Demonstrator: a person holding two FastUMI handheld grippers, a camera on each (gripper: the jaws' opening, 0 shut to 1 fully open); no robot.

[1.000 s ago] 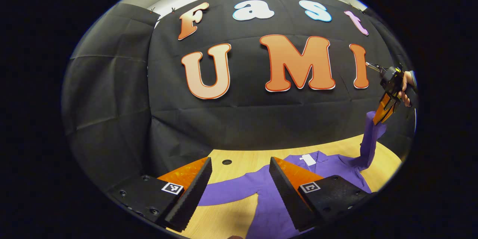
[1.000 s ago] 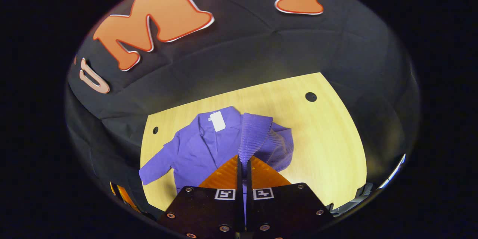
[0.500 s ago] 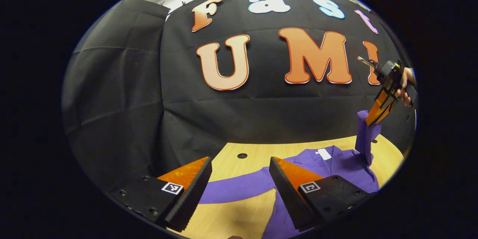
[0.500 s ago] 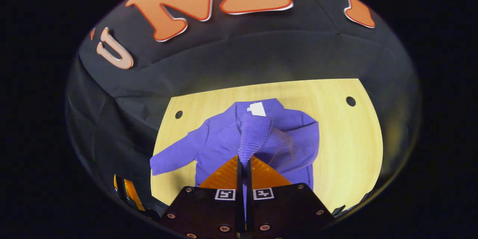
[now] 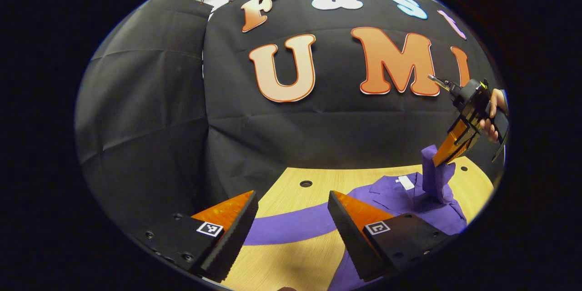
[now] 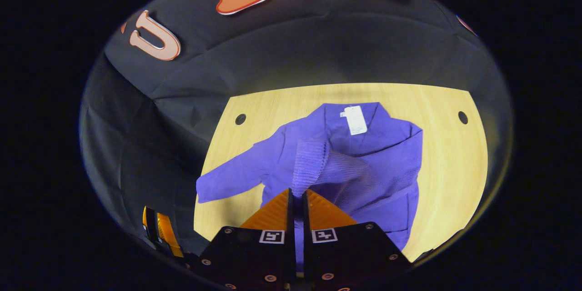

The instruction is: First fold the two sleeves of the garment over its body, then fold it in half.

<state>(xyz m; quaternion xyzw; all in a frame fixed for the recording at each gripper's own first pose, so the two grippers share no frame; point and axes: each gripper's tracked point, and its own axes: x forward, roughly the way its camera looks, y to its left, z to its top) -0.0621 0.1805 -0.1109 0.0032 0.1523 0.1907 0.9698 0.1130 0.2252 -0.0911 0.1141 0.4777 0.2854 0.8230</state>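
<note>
Left gripper view: left gripper [image 5: 291, 218], jaws apart, empty, waits above near sleeve [image 5: 291, 227]; right gripper [image 5: 448, 154] far right.
Right gripper view: right gripper [image 6: 298, 195] clamped on cuff [image 6: 309, 163], lifted to carry sleeve over body. Garment [image 6: 386, 154]: purple knit, flat on table [image 6: 454, 163], collar far.

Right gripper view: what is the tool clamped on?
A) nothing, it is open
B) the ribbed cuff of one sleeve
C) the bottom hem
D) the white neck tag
B: the right tool is shut on the ribbed cuff of a sleeve, lifted over the purple garment on the table.
</note>
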